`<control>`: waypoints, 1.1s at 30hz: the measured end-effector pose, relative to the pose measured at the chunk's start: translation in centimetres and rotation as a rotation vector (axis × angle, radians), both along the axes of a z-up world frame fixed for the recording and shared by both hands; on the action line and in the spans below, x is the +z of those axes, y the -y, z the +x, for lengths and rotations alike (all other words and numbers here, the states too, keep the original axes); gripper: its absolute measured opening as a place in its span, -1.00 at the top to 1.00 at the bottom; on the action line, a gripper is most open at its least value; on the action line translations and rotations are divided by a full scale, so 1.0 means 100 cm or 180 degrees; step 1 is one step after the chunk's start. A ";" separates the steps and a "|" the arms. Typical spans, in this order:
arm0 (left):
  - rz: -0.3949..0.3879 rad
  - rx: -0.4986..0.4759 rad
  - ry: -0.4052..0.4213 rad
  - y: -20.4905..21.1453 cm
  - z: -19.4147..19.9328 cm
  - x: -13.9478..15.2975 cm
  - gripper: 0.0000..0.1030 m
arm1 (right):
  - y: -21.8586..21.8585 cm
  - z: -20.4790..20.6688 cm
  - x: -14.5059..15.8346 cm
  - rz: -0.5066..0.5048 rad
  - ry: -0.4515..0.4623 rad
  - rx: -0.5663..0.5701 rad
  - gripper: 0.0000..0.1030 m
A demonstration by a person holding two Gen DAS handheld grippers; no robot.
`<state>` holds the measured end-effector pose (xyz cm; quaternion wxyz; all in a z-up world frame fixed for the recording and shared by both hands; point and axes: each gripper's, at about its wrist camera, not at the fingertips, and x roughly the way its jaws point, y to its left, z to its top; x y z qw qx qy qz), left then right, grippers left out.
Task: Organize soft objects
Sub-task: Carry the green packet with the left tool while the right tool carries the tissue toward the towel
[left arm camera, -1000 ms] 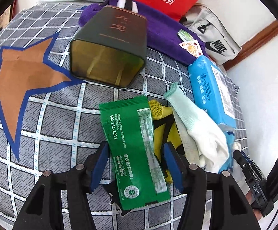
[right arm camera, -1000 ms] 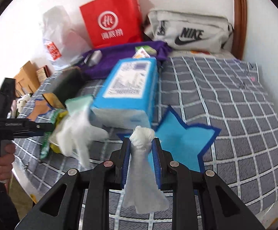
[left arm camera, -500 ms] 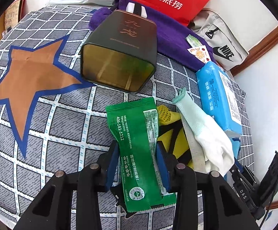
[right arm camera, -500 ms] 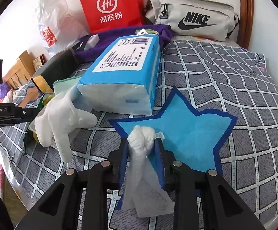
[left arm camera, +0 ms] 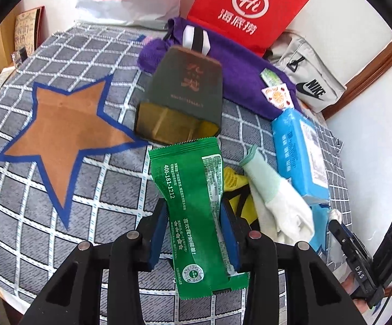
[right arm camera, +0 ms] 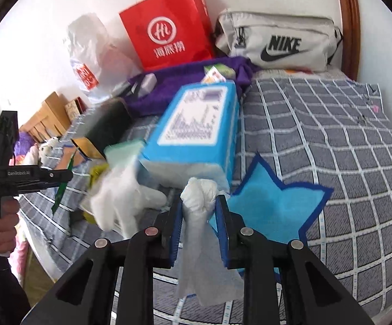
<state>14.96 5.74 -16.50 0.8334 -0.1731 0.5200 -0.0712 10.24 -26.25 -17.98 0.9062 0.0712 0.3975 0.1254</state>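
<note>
the bed (right arm camera: 317,124), under a grey checked cover, carried everything, likely because it gave a broad soft surface for sorting. two felt stars lay on it, one brown star (left arm camera: 66,130) toward the left and one blue star (right arm camera: 271,211) toward the right, which looked like sorting spots for the soft things. one red paper bag (left arm camera: 244,13), one grey nike pouch (right arm camera: 277,43) and one purple cloth (left arm camera: 239,78) sat along the wall, out of the working area. one dark box (left arm camera: 185,100) lay on its side with its mouth open toward the left tool (left arm camera: 193,224). one blue tissue pack (right arm camera: 198,124) lay beside one white glove (right arm camera: 120,203). the left tool was closed on the one green packet (left arm camera: 193,203), gripped near its middle and raised in front of the box mouth, probably to slide it in. the right tool (right arm camera: 200,227) was clamped on the one white tissue wad (right arm camera: 200,197), held above the edge of the blue star, its tail hanging, probably bound for that star.
</note>
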 end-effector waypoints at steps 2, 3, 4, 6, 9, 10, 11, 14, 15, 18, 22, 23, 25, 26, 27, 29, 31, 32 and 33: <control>0.0012 0.0011 0.0041 -0.002 0.000 0.006 0.29 | -0.001 0.000 0.009 0.0051 0.0046 0.0019 0.53; 0.0015 0.0014 0.0065 -0.003 0.000 0.010 0.29 | -0.001 0.000 0.013 0.0066 0.0065 0.0026 0.53; 0.0013 0.0018 0.0079 -0.004 0.000 0.012 0.29 | -0.002 0.001 0.016 0.0070 0.0087 0.0032 0.53; 0.0011 0.0007 0.0116 -0.005 0.000 0.019 0.29 | -0.004 0.003 0.024 0.0049 0.0121 0.0051 0.53; 0.0041 -0.0026 0.0181 -0.005 0.001 0.029 0.29 | -0.009 0.007 0.032 0.0030 0.0163 0.0081 0.53; 0.0043 -0.0024 0.0195 -0.005 0.001 0.031 0.29 | -0.010 0.008 0.035 0.0032 0.0182 0.0091 0.53; 0.0038 -0.0030 0.0208 -0.005 0.002 0.033 0.29 | -0.012 0.010 0.038 0.0040 0.0200 0.0097 0.53; 0.0022 -0.0032 0.0239 -0.005 0.006 0.039 0.29 | -0.016 0.015 0.042 0.0073 0.0210 0.0115 0.53; 0.0018 -0.0033 0.0251 -0.005 0.008 0.042 0.29 | -0.018 0.017 0.044 0.0068 0.0219 0.0124 0.53; 0.0026 -0.0031 0.0300 -0.006 0.012 0.050 0.29 | -0.022 0.022 0.048 0.0057 0.0233 0.0155 0.53; 0.0059 -0.0039 0.0367 -0.006 0.019 0.059 0.29 | -0.027 0.030 0.056 0.0047 0.0264 0.0187 0.53; 0.0089 -0.0035 0.0388 -0.006 0.022 0.062 0.29 | -0.029 0.032 0.058 0.0034 0.0275 0.0195 0.53; 0.0136 -0.0042 0.0417 -0.004 0.027 0.066 0.29 | -0.032 0.037 0.061 0.0012 0.0286 0.0204 0.53; 0.0160 -0.0049 0.0433 -0.003 0.031 0.069 0.29 | -0.033 0.041 0.062 0.0009 0.0285 0.0216 0.53; 0.0169 -0.0051 0.0440 -0.002 0.033 0.070 0.29 | -0.035 0.045 0.062 0.0001 0.0282 0.0220 0.53; 0.0198 -0.0073 0.0471 0.000 0.040 0.074 0.29 | -0.038 0.052 0.064 -0.0032 0.0274 0.0214 0.53; 0.0214 -0.0088 0.0486 0.003 0.044 0.077 0.29 | -0.040 0.059 0.066 -0.0044 0.0281 0.0231 0.53; 0.0219 -0.0099 0.0490 0.005 0.048 0.078 0.29 | -0.042 0.062 0.067 -0.0049 0.0286 0.0237 0.53; 0.0221 -0.0110 0.0491 0.006 0.051 0.079 0.29 | -0.043 0.066 0.069 -0.0060 0.0296 0.0243 0.53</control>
